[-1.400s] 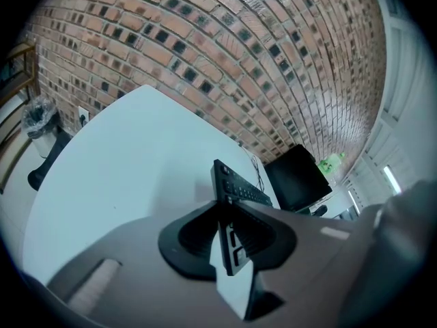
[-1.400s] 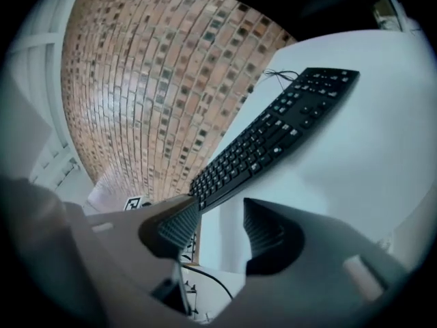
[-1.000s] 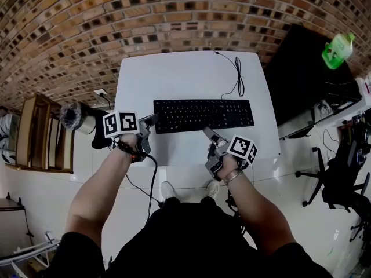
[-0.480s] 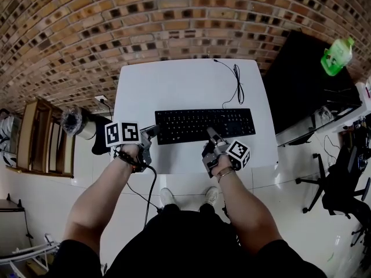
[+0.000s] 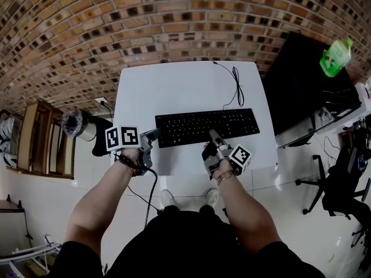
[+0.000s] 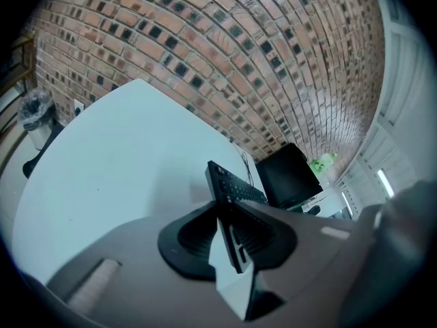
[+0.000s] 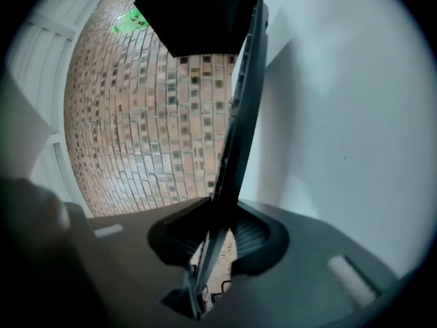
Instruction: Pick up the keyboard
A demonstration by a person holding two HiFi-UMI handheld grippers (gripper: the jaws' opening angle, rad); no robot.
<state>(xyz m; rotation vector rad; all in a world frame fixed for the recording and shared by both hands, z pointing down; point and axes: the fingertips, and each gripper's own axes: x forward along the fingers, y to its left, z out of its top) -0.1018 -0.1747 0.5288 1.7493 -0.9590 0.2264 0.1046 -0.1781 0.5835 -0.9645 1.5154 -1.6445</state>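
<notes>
A black keyboard (image 5: 207, 126) lies across the near half of the white table (image 5: 174, 86), and its cable (image 5: 236, 83) runs toward the far edge. My left gripper (image 5: 152, 135) is shut on the keyboard's left end; in the left gripper view the keyboard (image 6: 232, 186) runs out from between the left gripper's (image 6: 229, 214) jaws. My right gripper (image 5: 213, 136) is at the front edge right of the middle. Its jaws are closing, and in the right gripper view the thin keyboard edge (image 7: 242, 101) is pinched between the right gripper's (image 7: 222, 217) jaws.
A black desk surface (image 5: 301, 80) with a green bottle (image 5: 337, 54) stands to the right. On the left are a wooden shelf (image 5: 40, 138) and a bin (image 5: 75, 123). An office chair (image 5: 342, 178) stands at the right. A brick wall runs behind the table.
My right gripper moved forward to the keyboard's front edge and its jaws went from wide open to closed around that edge. The left gripper kept its hold at the left end.
</notes>
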